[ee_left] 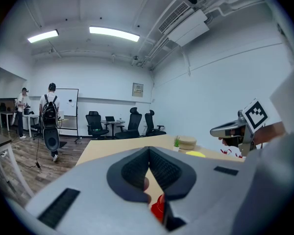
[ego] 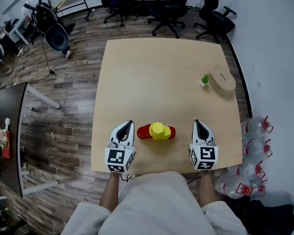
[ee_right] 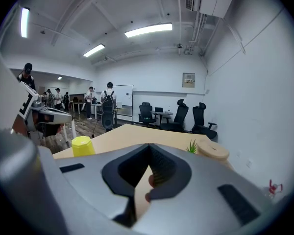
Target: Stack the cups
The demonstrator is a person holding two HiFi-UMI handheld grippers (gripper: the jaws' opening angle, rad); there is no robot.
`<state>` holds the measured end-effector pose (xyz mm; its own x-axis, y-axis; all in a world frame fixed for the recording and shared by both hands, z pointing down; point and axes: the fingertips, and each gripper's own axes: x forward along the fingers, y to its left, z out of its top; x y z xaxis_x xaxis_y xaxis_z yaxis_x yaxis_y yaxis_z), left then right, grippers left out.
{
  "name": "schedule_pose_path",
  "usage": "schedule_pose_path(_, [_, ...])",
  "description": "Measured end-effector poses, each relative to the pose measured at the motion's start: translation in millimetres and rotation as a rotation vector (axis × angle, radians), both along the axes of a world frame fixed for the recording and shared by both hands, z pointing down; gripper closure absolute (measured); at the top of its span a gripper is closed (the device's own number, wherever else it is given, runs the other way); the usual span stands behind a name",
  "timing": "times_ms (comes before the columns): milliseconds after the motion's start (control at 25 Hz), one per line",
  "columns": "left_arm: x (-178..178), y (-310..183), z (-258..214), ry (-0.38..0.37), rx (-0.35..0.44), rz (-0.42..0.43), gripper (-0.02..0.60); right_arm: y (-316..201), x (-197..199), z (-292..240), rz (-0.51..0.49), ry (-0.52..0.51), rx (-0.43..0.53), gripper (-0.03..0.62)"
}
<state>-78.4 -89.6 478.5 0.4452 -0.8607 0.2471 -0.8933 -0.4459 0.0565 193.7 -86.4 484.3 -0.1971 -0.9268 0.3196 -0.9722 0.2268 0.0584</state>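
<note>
The yellow cup (ego: 159,130) sat with the red cups (ego: 144,131) in a tight cluster near the counter's (ego: 157,77) near edge, red showing on both its left and right sides. How they nested was unclear. The left claw (ego: 129,126) rested just left of the cluster and the right claw (ego: 198,124) a little apart on the right, both pointing toward the far edge. Each claw was clenched, tips together, with nothing held. A small plant (ego: 205,79) and a wooden disc (ego: 222,78) lay far right on the counter.
</note>
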Motion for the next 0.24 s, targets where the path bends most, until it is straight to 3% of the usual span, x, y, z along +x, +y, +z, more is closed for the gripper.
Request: schedule_pose_path(240, [-0.4, -1.2, -1.7, 0.000, 0.000, -0.001, 0.571, -0.9, -1.4, -1.2, -0.005, 0.000, -0.002, 0.592])
